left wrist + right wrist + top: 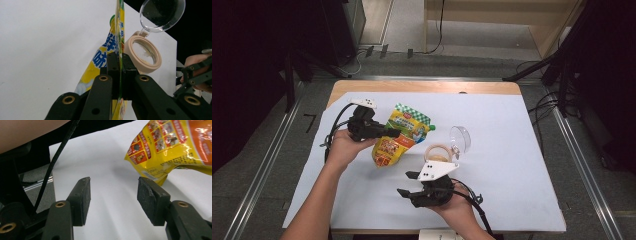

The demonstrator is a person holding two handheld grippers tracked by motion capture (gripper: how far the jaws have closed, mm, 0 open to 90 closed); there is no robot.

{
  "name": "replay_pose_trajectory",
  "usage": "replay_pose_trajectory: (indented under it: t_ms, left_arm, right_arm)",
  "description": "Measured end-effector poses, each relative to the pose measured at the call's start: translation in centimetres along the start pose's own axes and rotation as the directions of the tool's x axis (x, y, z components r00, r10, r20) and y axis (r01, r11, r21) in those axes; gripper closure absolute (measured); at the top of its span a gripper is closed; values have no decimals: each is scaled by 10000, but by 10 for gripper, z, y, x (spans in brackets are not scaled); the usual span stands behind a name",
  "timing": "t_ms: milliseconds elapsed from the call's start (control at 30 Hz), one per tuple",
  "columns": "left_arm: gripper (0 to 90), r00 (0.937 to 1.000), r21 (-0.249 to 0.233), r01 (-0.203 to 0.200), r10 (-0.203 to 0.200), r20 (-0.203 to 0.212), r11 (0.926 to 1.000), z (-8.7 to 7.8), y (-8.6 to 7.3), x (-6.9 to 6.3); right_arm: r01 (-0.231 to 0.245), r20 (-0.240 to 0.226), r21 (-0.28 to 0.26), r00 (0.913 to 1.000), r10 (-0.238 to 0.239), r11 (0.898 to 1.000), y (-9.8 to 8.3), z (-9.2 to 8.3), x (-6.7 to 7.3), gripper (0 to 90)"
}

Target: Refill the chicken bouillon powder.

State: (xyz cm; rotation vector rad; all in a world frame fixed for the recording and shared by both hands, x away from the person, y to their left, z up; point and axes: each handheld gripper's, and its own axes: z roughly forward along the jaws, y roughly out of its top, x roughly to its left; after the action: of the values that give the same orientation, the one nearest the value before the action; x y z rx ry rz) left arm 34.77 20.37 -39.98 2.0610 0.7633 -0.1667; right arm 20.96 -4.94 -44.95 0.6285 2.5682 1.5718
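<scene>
Left gripper point(119, 75) is clamped on the yellow plastic seasoning pouch point(398, 138); right gripper point(112, 192) sits half-open, empty. I'd keep that pinch firm and tip the pouch slowly over the beige-rimmed clear jar point(145, 54).

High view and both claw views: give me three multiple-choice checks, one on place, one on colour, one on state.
1. Where does the open jar stand relative to the yellow pouch in the high view?
A. To its right
B. To its left
C. Under it

2. What colour is the jar's rim?
A. Blue
B. Beige
C. Black

3. What is the left claw doing?
A. Hanging open over bare table
B. Shut on the pouch
C. Shut on the jar's clear lid

Answers:
1 A, the jar sits right of the pouch on the white table cover.
2 B, the left claw view shows a beige ring.
3 B, both pads press the pouch's edge, while the right claw stands open with nothing between its pads.
</scene>
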Motion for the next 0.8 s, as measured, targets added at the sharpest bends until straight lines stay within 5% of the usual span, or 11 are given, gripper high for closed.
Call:
replay_pose_trajectory:
  t_ms: [800]
  left_arm:
    - [828, 9998, -277, 130, -126, 140, 9995, -33, -31, 2]
  right_arm:
    - [-25, 202, -165, 9998, 29, 9999, 6, -5, -15, 455]
